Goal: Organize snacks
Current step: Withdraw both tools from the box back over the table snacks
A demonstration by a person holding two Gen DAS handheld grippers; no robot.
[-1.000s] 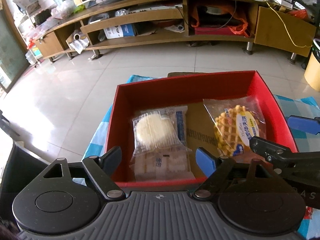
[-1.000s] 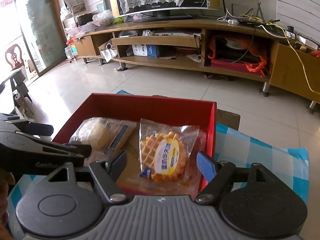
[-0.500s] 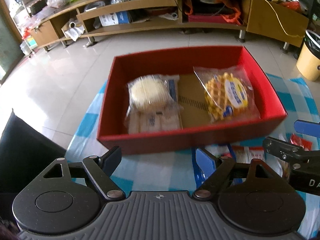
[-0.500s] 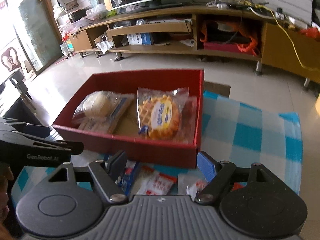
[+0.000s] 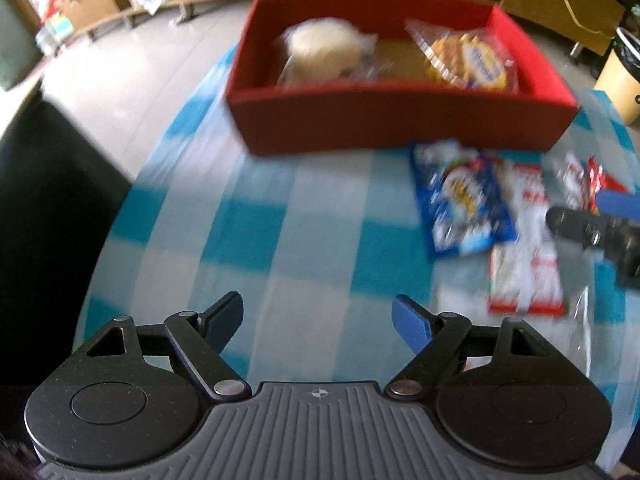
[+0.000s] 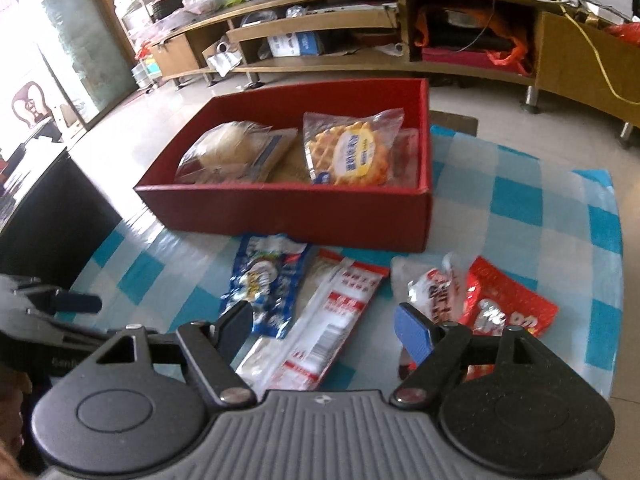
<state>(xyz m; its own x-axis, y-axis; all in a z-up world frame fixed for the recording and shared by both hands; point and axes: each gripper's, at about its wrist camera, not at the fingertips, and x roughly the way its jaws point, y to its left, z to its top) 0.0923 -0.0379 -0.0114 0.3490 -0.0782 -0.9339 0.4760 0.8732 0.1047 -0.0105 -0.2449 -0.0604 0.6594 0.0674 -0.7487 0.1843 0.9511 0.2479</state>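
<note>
A red box [image 5: 400, 120] [image 6: 304, 210] stands at the far side of the checked cloth. It holds a wrapped round bun [image 5: 324, 46] [image 6: 232, 148] and a bagged waffle [image 5: 468, 60] [image 6: 352, 152]. In front of it lie a blue snack bag [image 5: 460, 200] [image 6: 268, 280], a long red-and-white packet [image 5: 524, 256] [image 6: 328, 316] and red wrappers [image 6: 496, 304]. My left gripper [image 5: 318, 322] hangs open over bare cloth, left of the loose snacks. My right gripper [image 6: 326, 326] is open above the long packet, nothing between its pads.
The blue-and-white checked cloth [image 5: 280, 216] [image 6: 520, 208] covers a small table with a rounded left edge. A dark chair [image 5: 44, 208] stands at the left. A low wooden TV cabinet [image 6: 360, 32] runs along the far wall, and a yellow bin [image 5: 620, 80] stands at the right.
Both grippers have drawn back from over the red box toward the near side of the table and tilted down. The loose snacks in front of the box have come into view.
</note>
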